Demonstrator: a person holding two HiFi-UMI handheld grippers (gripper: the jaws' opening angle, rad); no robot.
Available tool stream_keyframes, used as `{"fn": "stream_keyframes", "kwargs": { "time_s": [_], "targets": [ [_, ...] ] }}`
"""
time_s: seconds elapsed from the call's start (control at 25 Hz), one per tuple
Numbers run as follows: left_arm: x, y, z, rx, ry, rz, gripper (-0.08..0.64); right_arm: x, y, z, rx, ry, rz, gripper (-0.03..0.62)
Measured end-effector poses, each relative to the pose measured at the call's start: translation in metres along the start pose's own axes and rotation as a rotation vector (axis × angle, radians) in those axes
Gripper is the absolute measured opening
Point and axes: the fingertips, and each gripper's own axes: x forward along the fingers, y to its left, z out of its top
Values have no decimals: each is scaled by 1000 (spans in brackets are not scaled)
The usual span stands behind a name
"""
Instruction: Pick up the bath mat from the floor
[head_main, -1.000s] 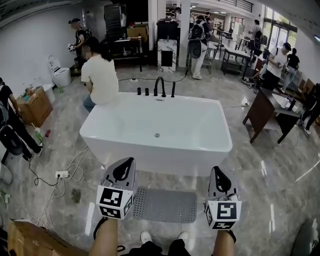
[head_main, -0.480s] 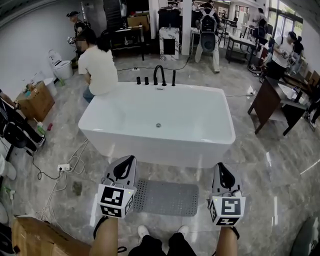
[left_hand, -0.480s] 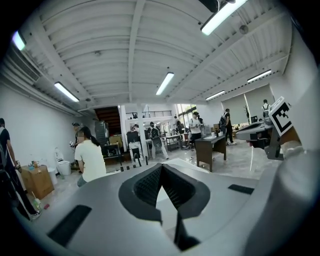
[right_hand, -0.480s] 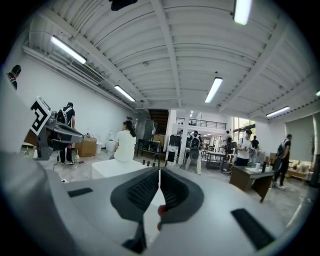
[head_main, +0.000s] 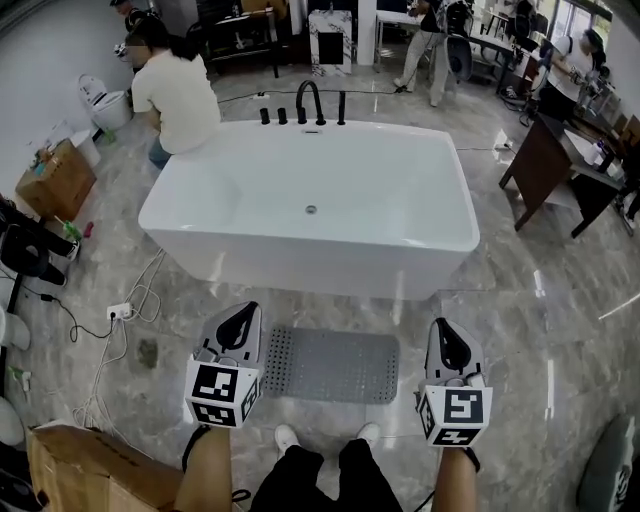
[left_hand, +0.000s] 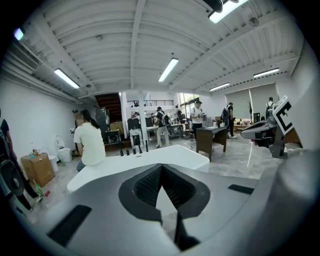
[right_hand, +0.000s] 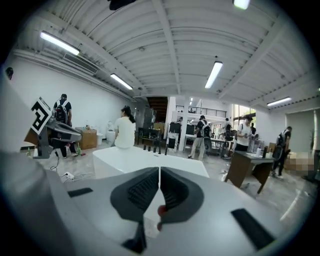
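A grey dotted bath mat (head_main: 329, 351) lies flat on the marble floor in front of the white bathtub (head_main: 310, 205), just beyond the person's shoes. My left gripper (head_main: 238, 318) hovers above the mat's left end, jaws shut and empty. My right gripper (head_main: 445, 334) hangs to the right of the mat's right end, also shut with nothing in it. Both gripper views look level across the room over the bathtub (left_hand: 145, 159) (right_hand: 145, 157); the mat is hidden in them. The left gripper's (left_hand: 161, 172) and the right gripper's (right_hand: 159, 176) jaws meet at the tips.
A person in a white shirt (head_main: 176, 92) sits on the tub's far left rim. A power strip with cables (head_main: 122, 312) lies left of the mat. A cardboard box (head_main: 80, 472) is at the bottom left, a dark table (head_main: 545, 168) at the right. Several people stand at the back.
The head view has tilted further down and closer; the tub and mat now sit higher in the frame. Both grippers hold about the same place, still shut.
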Motion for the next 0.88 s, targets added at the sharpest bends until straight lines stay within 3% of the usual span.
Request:
{"fn": "stream_keyframes", "kwargs": {
  "time_s": [0.44,0.64,0.88],
  "targets": [
    [43,-13,-119,-28,115,5,-2,46,4,-125,73,119,12,23],
    [68,-12,-192,-95,146,19,-2,66,1,-193,83,151,-15,23],
    [104,-16,-290,-75,204,29,-2,95,6,-285,84,193,-22,23]
  ]
}}
